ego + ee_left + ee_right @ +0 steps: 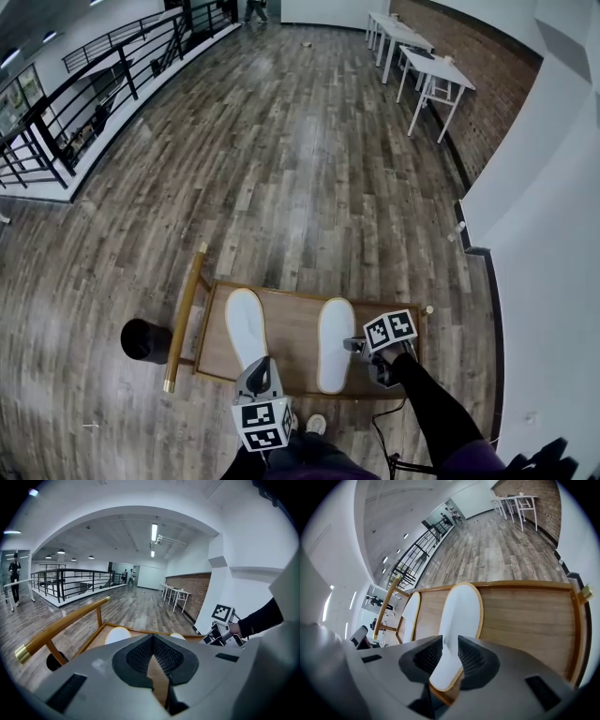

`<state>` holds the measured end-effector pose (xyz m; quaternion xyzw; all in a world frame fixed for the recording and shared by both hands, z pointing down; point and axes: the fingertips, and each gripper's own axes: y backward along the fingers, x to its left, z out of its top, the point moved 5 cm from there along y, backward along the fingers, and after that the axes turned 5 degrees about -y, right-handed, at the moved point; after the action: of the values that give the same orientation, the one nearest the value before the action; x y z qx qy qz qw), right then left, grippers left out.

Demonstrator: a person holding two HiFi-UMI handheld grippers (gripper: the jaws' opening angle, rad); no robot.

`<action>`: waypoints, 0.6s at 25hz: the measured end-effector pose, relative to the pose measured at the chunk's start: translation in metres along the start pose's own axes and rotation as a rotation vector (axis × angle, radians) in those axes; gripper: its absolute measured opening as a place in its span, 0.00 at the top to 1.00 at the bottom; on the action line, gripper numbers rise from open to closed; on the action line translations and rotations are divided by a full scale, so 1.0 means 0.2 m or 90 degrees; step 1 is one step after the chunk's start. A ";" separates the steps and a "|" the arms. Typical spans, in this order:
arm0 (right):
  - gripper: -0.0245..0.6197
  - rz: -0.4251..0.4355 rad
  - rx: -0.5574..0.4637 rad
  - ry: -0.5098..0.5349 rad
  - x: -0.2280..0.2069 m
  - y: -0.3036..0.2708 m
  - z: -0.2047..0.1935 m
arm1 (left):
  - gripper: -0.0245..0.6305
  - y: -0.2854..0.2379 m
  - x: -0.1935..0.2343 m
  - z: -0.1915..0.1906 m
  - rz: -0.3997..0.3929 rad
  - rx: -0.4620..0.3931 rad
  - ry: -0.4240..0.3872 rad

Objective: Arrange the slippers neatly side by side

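Two white slippers lie soles up on a wooden trolley top with a raised rim. The left slipper tilts a little; the right slipper lies a hand's width to its right. My right gripper stands open over the right slipper's near end, and the white sole shows in the gap between the pads. My left gripper hovers at the trolley's near edge behind the left slipper, pads together and holding nothing.
The trolley's wooden handle bar and a black round object are at its left. A white wall runs along the right. White tables stand far back; a black railing borders the left.
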<state>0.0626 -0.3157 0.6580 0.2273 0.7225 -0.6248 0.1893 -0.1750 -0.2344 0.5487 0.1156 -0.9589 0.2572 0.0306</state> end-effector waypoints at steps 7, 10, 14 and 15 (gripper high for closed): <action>0.84 0.079 -0.144 -0.012 0.08 0.24 0.06 | 0.96 -0.03 -0.02 0.00 -0.001 0.002 0.004; 0.84 0.111 -0.182 0.034 0.20 0.32 0.05 | 0.96 -0.01 -0.05 -0.01 -0.006 0.004 0.000; 0.84 0.128 -0.202 0.120 0.38 0.32 -0.01 | 0.96 0.04 -0.08 -0.03 -0.002 0.007 0.001; 0.84 0.134 -0.211 0.132 0.42 0.30 -0.02 | 0.96 0.06 -0.09 -0.04 0.001 0.005 0.000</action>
<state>0.0272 -0.2965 0.5621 0.3305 0.8030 -0.4477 0.2132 -0.1606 -0.2176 0.5475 0.1148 -0.9581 0.2608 0.0303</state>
